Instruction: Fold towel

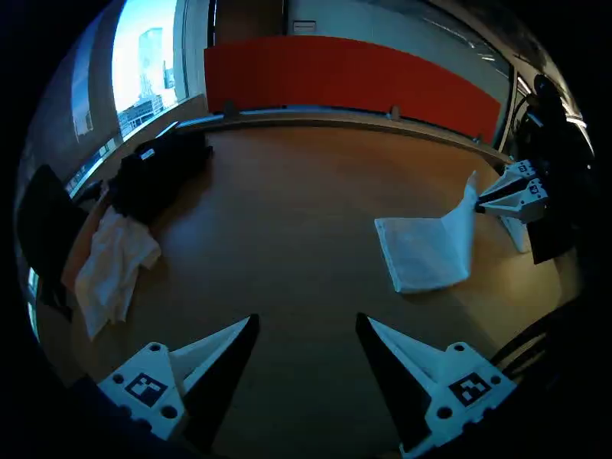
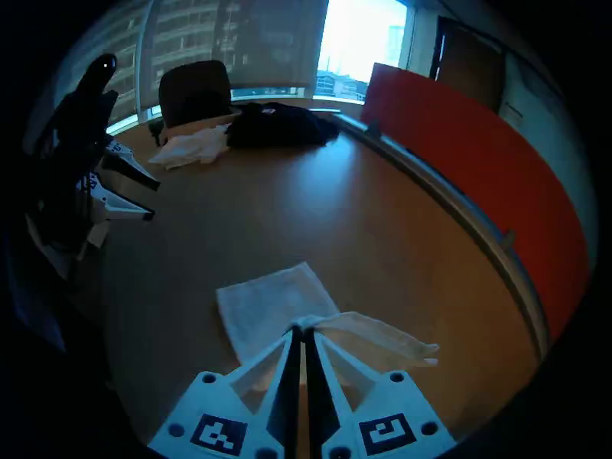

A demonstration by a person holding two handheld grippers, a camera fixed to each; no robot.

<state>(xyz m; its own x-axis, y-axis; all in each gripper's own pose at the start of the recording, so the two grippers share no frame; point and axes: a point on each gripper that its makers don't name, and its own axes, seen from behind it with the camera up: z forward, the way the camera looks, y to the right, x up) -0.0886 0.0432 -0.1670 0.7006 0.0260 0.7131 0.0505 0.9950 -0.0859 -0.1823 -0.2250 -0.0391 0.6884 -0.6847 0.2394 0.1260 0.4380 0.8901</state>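
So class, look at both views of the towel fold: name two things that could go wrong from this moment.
1. The right claw pinches just a thin edge of the towel, so the cloth may slip out mid-fold.
2. The left claw is open and off the towel, so nothing pins it; on the smooth table it might slide or fold crooked.
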